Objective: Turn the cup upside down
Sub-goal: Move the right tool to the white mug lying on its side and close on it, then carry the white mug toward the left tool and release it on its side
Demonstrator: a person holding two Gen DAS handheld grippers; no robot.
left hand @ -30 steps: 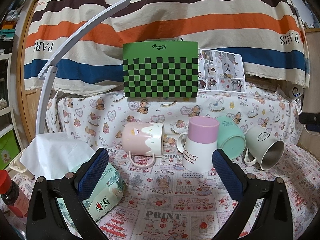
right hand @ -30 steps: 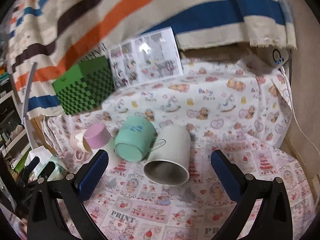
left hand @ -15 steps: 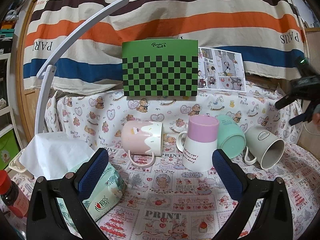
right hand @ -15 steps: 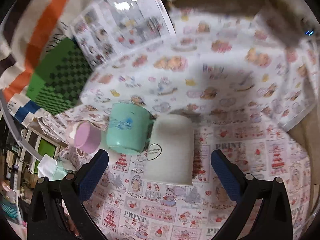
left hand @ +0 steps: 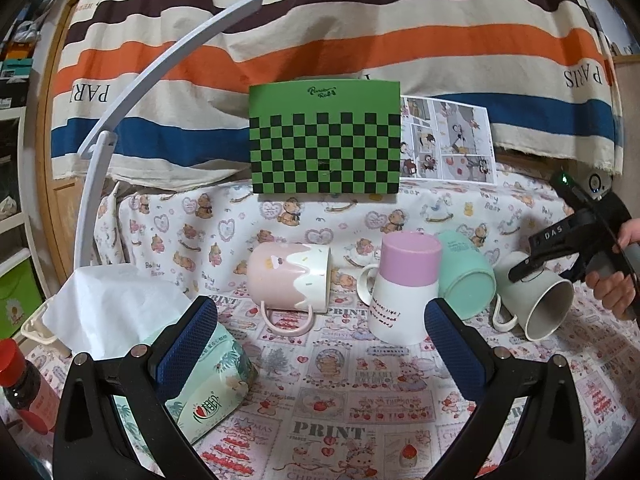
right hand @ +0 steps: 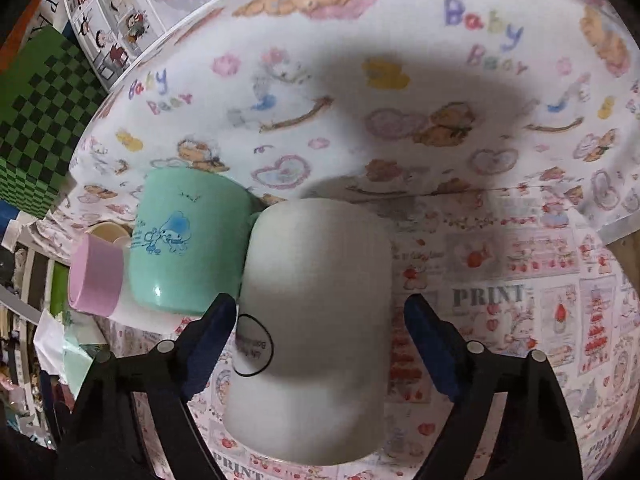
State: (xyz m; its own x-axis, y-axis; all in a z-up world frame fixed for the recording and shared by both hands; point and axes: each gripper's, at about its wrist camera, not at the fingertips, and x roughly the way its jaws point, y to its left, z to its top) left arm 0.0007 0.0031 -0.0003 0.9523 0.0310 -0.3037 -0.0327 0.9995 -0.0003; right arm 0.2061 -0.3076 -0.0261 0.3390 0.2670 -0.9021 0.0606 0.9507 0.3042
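A pale grey-white mug (right hand: 316,320) lies on its side on the printed cloth, its mouth toward the camera; it also shows at the right of the left wrist view (left hand: 538,300). My right gripper (right hand: 318,340) is open and straddles this mug from above, one blue pad on each side, not pressing it. In the left wrist view it (left hand: 560,256) hangs over the mug. A mint mug (right hand: 188,240) lies against its left side. My left gripper (left hand: 320,344) is open and empty, low over the cloth.
A pink-topped white mug (left hand: 402,284) stands upside down. A pink and white mug (left hand: 290,282) lies on its side. A tissue pack (left hand: 200,384), a red-capped bottle (left hand: 24,392), a white lamp arm (left hand: 132,92) and a green checkered board (left hand: 324,140) stand around.
My right gripper has come down and tilted over the pale mug, so its fingers now sit on either side of it. The left gripper has not moved.
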